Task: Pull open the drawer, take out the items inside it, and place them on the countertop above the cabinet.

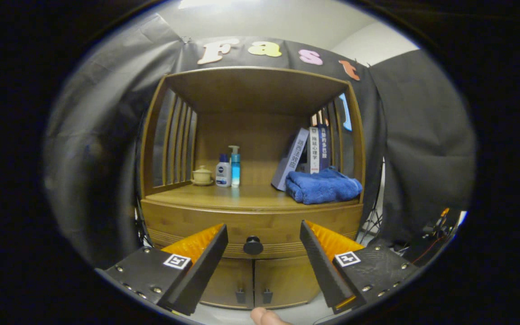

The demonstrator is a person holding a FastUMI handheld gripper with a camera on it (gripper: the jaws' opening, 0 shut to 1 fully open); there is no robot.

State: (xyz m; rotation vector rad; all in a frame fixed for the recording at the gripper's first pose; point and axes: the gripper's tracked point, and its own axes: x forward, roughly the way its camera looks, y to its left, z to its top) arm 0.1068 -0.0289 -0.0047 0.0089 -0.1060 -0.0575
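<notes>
Wooden cabinet [251, 212], Nivea bottle [223, 174], drawer knob [253, 245] between spread jaws, gripper [263, 234]

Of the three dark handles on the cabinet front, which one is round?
The drawer knob, seen between the open fingers of the hand-held gripper. It is round; the two door pulls below it are small and blocky.

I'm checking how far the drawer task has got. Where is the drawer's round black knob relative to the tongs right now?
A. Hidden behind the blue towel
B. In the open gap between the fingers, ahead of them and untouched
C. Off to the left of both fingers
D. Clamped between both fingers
B: the knob sits on the closed drawer, centred in the gap of the open tongs, with neither finger touching it.
</notes>
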